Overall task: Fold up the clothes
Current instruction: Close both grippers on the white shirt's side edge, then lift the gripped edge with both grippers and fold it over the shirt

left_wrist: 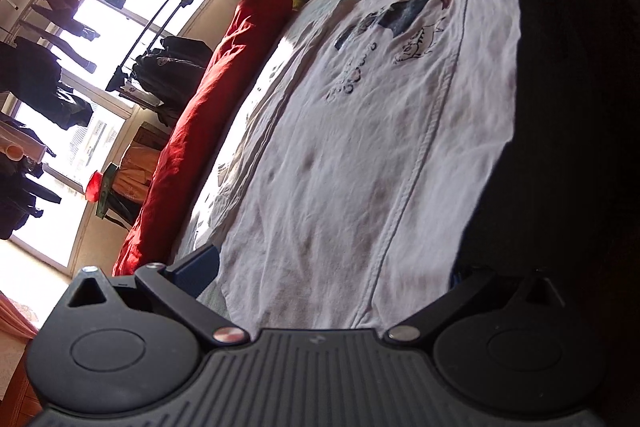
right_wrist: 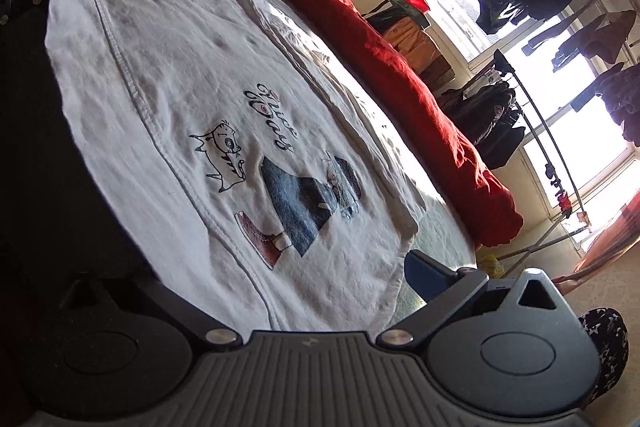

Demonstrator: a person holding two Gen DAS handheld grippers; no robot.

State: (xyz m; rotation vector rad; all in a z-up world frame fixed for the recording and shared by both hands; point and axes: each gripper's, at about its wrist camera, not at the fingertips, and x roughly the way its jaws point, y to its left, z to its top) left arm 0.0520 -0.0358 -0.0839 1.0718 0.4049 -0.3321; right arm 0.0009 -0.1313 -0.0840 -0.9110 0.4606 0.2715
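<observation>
while both claws sit low over the bed, you are lining up a grip, as far as one look can tell. your left gripper [left_wrist: 332, 267] has its jaws spread wide with nothing between them but the cloth lying below. it straddles the plain end of the white t-shirt [left_wrist: 360, 147], on the side of it away from the red bedding roll [left_wrist: 208, 131].

the t-shirt lies spread flat, print up, just beside that roll and running along it. a stitched line runs down its length. whether that marks a fold already laid over or only a seam, you cannot tell, so this could be a shirt laid out or one part folded.

your right gripper [right_wrist: 256, 279] is equally wide open and empty. it straddles the printed end, with one blue finger [right_wrist: 424, 271] on the roll's side of the corner.

the next move, in my judgement, calls for both claws to close on the shirt cloth alone, not the bed cover [right_wrist: 440, 239] under it. take both ends evenly, so the edge lifts straight without bunching or dragging the print askew.
</observation>
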